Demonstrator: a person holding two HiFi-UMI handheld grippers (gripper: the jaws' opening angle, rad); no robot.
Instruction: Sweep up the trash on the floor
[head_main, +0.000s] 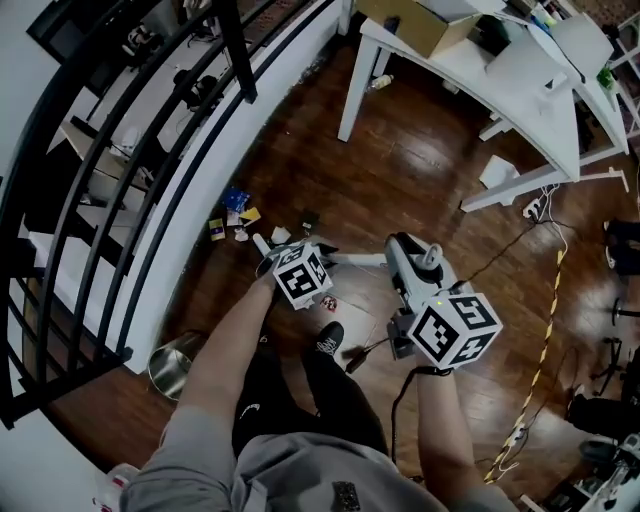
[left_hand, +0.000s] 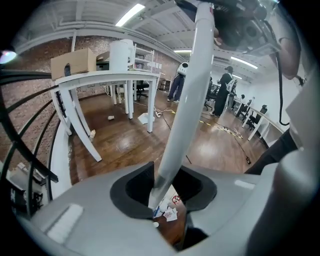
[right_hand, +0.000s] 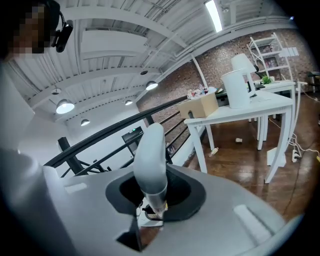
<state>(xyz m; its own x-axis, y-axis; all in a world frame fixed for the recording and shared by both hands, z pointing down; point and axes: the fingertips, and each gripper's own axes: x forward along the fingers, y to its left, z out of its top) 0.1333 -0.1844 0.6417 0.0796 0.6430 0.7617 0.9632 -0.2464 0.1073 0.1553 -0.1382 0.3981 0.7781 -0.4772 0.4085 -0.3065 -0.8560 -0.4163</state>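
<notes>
From my head view, my left hand-held gripper (head_main: 285, 262) and my right hand-held gripper (head_main: 408, 300) are both over the dark wood floor (head_main: 420, 170). A white pole (head_main: 355, 259) runs between them. The trash (head_main: 235, 215), a small scatter of scraps, lies on the floor near the foot of the black railing (head_main: 120, 200), just beyond my left hand-held gripper. A metal bin (head_main: 175, 365) stands by the railing and a white tabletop (head_main: 500, 70) is further off.

In the left gripper view, my left hand-held gripper (left_hand: 167, 200) is clamped on the white pole (left_hand: 187, 100), and the trash (left_hand: 167, 214) shows through the gap below. A cardboard box (left_hand: 75, 61) sits on the tabletop (left_hand: 107, 76).

In the right gripper view, my right hand-held gripper (right_hand: 152, 200) is closed on the pole's thick rounded end (right_hand: 150, 155).
</notes>
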